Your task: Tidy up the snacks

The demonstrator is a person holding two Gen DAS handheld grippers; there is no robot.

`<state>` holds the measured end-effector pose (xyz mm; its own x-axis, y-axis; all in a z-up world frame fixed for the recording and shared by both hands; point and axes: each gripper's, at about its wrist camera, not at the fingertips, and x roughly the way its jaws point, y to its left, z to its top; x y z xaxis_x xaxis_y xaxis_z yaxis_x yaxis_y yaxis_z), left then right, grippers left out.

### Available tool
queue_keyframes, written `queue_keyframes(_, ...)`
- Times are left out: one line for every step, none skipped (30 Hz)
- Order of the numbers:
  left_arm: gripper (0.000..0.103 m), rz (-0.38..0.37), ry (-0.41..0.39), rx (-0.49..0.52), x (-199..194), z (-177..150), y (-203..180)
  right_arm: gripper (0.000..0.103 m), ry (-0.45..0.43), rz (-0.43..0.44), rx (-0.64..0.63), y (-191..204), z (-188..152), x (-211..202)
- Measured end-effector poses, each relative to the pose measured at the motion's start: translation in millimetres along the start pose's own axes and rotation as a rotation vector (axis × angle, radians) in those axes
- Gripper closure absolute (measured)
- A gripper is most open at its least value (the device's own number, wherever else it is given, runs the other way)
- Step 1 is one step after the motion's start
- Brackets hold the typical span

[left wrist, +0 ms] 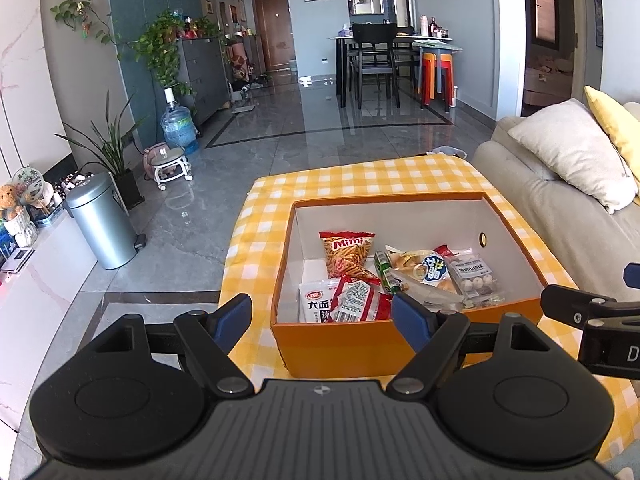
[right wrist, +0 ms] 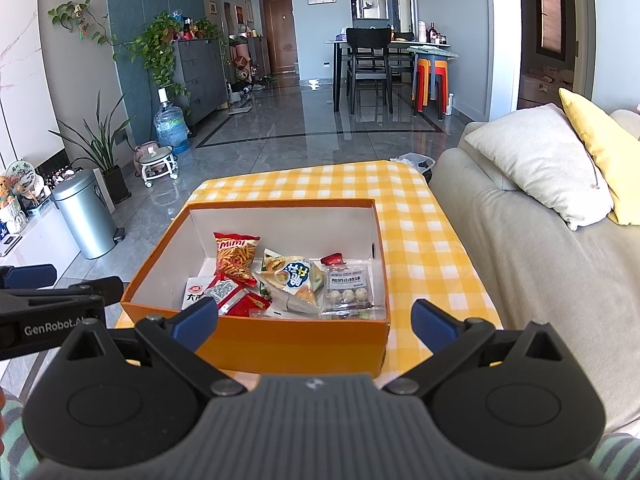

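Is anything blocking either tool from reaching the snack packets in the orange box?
Only the orange box: its near wall stands between both open tools, left tool and right tool, and the snack packets. The box has no lid, so the way in from above looks clear.

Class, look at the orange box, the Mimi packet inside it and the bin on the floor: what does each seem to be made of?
Orange box: probably cardboard, matte, with thin straight walls and a white inside. Mimi packet: likely glossy plastic film, crinkled and printed. Bin: apparently brushed metal, with a silver sheen.
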<state>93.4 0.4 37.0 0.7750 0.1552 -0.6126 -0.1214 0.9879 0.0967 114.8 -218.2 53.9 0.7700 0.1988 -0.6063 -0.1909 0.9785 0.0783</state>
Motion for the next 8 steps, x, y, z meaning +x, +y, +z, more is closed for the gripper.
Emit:
queue_keyframes(0.010, 0.001, -0.001, 0.001, 0.1, -0.1, -0.5, 0.004, 0.000, 0.000, 0.000, 0.0, 0.0, 0.0)
queue_keyframes(0.010, -0.001, -0.003, 0.003, -0.5, -0.1, 0.4, 0.004, 0.000, 0.000, 0.000, 0.0, 0.0, 0.1)
queue_keyframes(0.010, -0.005, -0.005, 0.003, -0.8, -0.2, 0.5, 0.004, 0.000, 0.000, 0.000, -0.1, 0.0, 0.0)
queue_keyframes(0.010, -0.008, -0.006, 0.002, -0.9, -0.5, -0.5, 0.004, 0.000, 0.000, 0.000, 0.1, -0.2, 0.2)
queue_keyframes(0.010, -0.006, -0.009, 0.001, -1.7, -0.5, -0.4, 0.004, 0.001, 0.000, 0.000, -0.1, 0.0, 0.1)
queue_keyframes(0.010, -0.002, -0.014, 0.002, -2.4, -0.7, -0.1, 0.004, 0.001, 0.000, 0.000, -0.2, 0.1, 0.0)
queue_keyframes(0.010, 0.001, -0.017, 0.006, -2.6, -0.9, -0.7, 0.004, 0.001, 0.000, 0.000, 0.0, -0.2, 0.1)
queue_keyframes(0.010, 0.004, -0.019, 0.008, -2.9, -0.9, 0.0, 0.004, 0.001, 0.000, 0.000, -0.2, 0.0, 0.1)
